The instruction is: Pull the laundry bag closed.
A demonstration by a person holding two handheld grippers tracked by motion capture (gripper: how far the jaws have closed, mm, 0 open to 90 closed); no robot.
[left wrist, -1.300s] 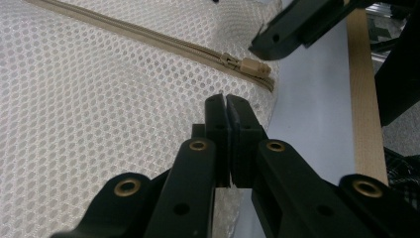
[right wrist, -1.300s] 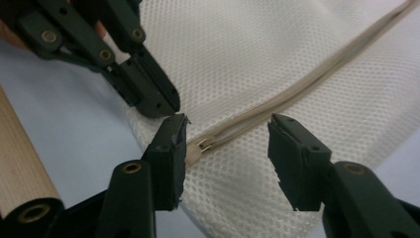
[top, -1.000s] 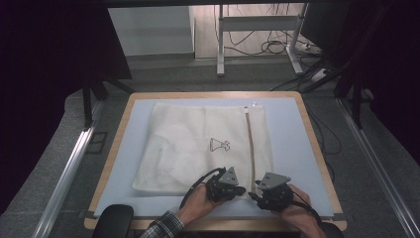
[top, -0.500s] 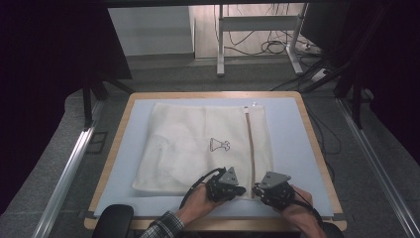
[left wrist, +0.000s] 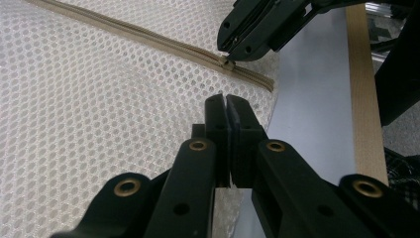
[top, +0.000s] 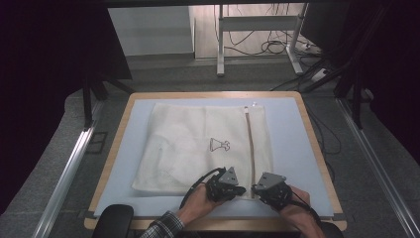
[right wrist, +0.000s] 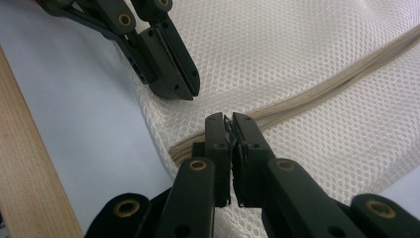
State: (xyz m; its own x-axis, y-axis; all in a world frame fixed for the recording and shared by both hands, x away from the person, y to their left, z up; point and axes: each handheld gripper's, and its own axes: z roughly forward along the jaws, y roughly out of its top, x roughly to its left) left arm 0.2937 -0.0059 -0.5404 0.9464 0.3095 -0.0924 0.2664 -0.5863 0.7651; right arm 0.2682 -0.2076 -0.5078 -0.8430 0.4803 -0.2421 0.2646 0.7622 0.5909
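Two grippers are held at the near end of the zipper (top: pixel 250 148) on a white mesh bag (top: pixel 198 148). The left gripper (left wrist: pixel 228 106) is seen closed and empty beside it. The right gripper (right wrist: pixel 229 121) is closed at the zipper; any pull tab is hidden. Bare blue mat (top: pixel 292 148) lies alongside.

The scene is taken from a fixed high view above the near edge of the surface (top: pixel 119 148), faced forward and down, so the whole mesh bag (top: pixel 188 144) is seen from afar. The left gripper view is set close behind the left claw (left wrist: pixel 227 106), the right gripper view close behind the right claw (right wrist: pixel 229 124). The near zipper (left wrist: pixel 148 37) end is shared by all three views.
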